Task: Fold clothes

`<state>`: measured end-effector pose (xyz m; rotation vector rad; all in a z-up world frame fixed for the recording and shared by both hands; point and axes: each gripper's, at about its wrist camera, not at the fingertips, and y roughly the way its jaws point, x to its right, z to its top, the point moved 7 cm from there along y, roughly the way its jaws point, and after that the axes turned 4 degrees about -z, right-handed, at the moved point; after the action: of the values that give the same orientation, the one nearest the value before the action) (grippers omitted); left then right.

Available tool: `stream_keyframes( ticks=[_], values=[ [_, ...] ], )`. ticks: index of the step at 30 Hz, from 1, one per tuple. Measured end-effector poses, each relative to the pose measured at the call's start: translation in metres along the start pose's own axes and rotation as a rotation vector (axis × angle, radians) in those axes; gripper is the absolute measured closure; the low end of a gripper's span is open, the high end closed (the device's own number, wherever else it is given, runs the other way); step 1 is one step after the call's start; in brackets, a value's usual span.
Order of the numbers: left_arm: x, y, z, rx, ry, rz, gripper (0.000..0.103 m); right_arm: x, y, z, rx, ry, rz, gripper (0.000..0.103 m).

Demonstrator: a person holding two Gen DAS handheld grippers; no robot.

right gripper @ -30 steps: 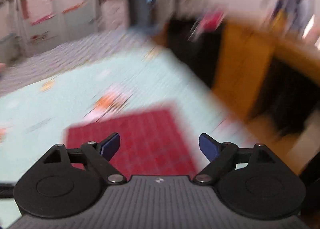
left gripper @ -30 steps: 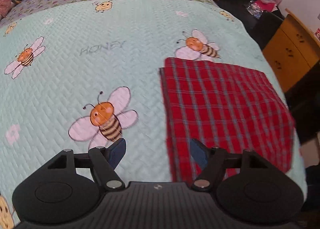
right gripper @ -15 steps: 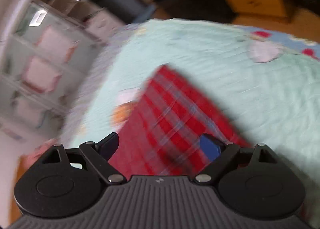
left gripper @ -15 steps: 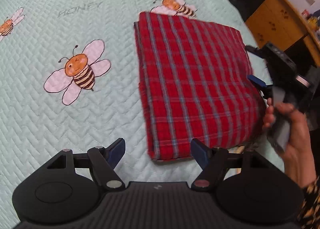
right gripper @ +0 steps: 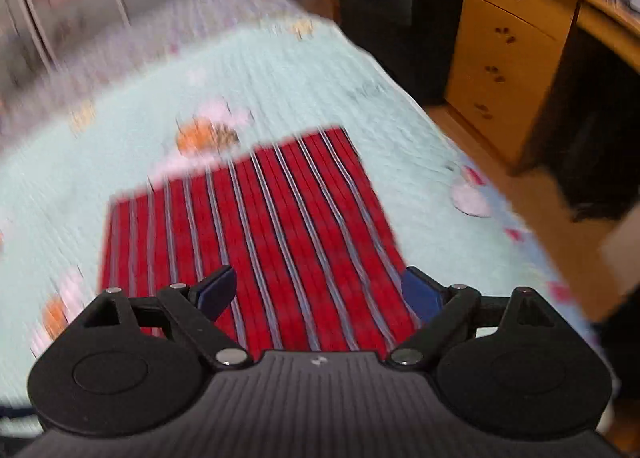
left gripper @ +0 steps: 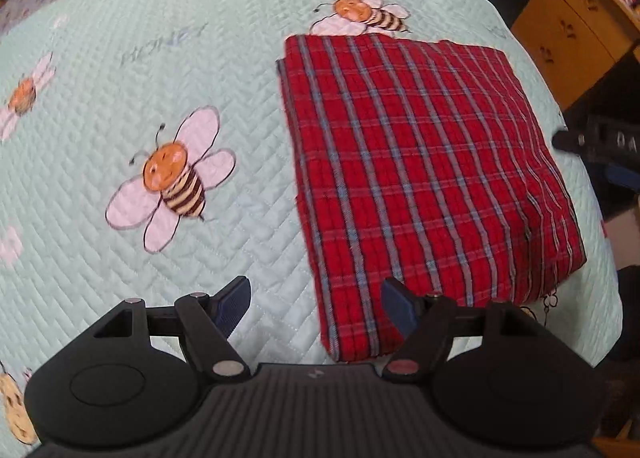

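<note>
Hanging over the bed (left gripper: 120, 58), the left hand-held gripper (left gripper: 316, 298) is open and empty, the folded red plaid cloth (left gripper: 420, 162) just ahead to its right. The right hand-held gripper (right gripper: 320, 290), open too, seems above the cloth's near edge, probably ready to fold again.

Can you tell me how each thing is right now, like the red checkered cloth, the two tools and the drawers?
red checkered cloth: folded into a flat rectangle, lying on the bee quilt, not held.
bee quilt: spread flat over the bed.
left tool: open, nothing pinched, above the cloth's near corner.
right tool: open, nothing pinched, above the cloth.
wooden drawers: all shut.
</note>
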<state>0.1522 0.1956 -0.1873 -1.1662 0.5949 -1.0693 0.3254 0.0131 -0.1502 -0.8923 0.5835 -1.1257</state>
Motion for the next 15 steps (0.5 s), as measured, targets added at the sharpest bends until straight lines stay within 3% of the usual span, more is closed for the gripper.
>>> stream_keyframes(
  ticks=[3, 5, 10, 15],
  values=[
    [0.007, 0.005, 0.005, -0.058, 0.024, 0.02, 0.028, -0.01, -0.017, -0.009, -0.08, -0.086, -0.035, 0.013],
    [0.012, 0.011, 0.008, -0.106, 0.074, 0.071, 0.028, -0.018, -0.027, -0.017, -0.111, -0.125, -0.022, 0.013],
    [0.021, 0.026, 0.007, -0.301, 0.167, 0.119, 0.029, -0.027, -0.033, -0.036, -0.18, -0.188, -0.029, 0.013],
    [0.031, 0.011, 0.005, -0.295, 0.168, 0.064, 0.029, -0.027, -0.026, -0.046, -0.229, -0.177, -0.018, 0.013]
  ],
)
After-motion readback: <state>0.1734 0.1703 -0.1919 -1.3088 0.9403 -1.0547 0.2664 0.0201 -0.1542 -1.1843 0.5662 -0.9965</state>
